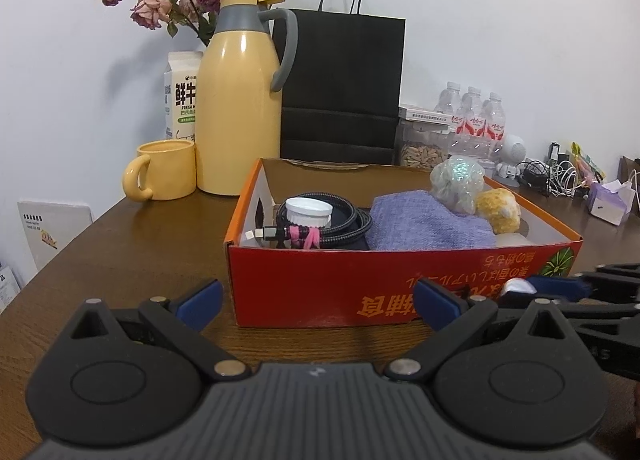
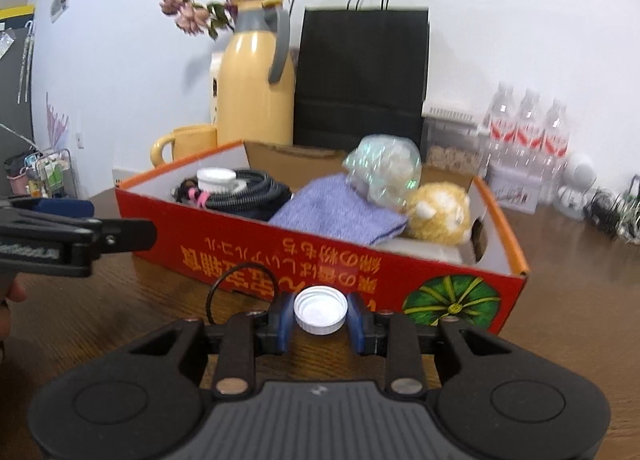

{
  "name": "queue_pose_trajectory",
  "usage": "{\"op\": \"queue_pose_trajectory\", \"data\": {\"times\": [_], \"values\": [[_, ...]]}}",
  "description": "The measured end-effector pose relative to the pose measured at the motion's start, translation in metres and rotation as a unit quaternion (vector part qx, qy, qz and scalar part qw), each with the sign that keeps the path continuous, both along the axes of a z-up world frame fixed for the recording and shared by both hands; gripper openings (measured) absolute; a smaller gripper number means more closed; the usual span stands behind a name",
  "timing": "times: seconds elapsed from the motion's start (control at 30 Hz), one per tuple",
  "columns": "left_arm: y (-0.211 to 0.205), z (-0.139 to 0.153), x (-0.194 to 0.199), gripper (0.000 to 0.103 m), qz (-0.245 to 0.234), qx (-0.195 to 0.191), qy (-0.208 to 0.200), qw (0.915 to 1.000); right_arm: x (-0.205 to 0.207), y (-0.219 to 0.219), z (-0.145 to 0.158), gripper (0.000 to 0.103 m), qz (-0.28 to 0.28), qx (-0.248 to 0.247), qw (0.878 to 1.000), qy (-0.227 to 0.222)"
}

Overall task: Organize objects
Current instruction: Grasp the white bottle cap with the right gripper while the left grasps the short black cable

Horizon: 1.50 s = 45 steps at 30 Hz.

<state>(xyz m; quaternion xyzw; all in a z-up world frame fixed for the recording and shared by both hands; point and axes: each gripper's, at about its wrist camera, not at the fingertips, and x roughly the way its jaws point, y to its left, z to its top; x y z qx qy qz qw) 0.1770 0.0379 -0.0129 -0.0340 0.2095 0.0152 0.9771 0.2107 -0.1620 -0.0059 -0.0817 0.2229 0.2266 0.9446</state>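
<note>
Here, brown wood table (image 1: 120, 244) w/ red box (image 1: 320, 284) by white wall; right claw (image 2: 320, 320) clamped on white cap (image 2: 320, 310), left claw (image 1: 318, 302) apart.

Both grippers, left gripper (image 1: 318, 300) & right gripper (image 2: 320, 318), look alike: matte black plastic, ribbed grey centre plate w/ small white mark at 12 o'clock. Round black hubs at 8 & 4 o'clock, silver pivot pins, triangular cut-outs in the links. Blue pads (image 1: 200, 298) line the jaws.
</note>
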Motion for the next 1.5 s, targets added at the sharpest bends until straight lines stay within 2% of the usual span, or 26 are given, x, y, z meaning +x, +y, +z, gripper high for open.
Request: {"op": "queue_pose_trajectory", "data": {"times": [0.17,0.57,0.77,0.93,1.13,1.3,1.37,1.4,1.43,1.5], "values": [[-0.001,-0.001,0.001,0.103,-0.001,0.002,0.004,1.0,-0.011,-0.011,0.004,0.027,-0.009,0.006,1.0,-0.022],[-0.006,-0.004,0.001,0.103,0.002,0.009,0.003,1.0,-0.019,-0.033,0.008,0.027,-0.023,0.031,0.999,-0.034],[-0.024,-0.005,0.003,0.103,-0.019,0.02,0.01,0.9996,-0.02,-0.039,0.011,0.027,-0.027,0.048,0.998,-0.042],[-0.042,-0.009,0.012,0.103,-0.056,0.02,0.028,0.9979,-0.02,-0.046,0.013,0.027,-0.031,0.06,0.997,-0.044],[-0.072,-0.018,0.025,0.102,-0.089,0.042,0.06,0.9934,-0.019,-0.048,0.013,0.027,-0.032,0.063,0.997,-0.043],[-0.083,-0.025,0.038,0.076,-0.099,0.034,0.095,0.99,-0.02,-0.046,0.013,0.027,-0.029,0.063,0.997,-0.044],[-0.085,-0.027,0.042,0.044,-0.105,0.028,0.109,0.9881,-0.02,-0.046,0.013,0.027,-0.028,0.062,0.997,-0.043],[-0.087,-0.026,0.039,0.033,-0.105,0.034,0.105,0.9884,-0.02,-0.046,0.013,0.027,-0.028,0.062,0.997,-0.043],[-0.088,-0.026,0.039,0.016,-0.11,0.032,0.105,0.9878,-0.02,-0.045,0.012,0.027,-0.027,0.061,0.997,-0.042],[-0.09,-0.026,0.037,0.012,-0.119,0.027,0.104,0.9871,-0.021,-0.044,0.012,0.027,-0.026,0.06,0.997,-0.042]]}}
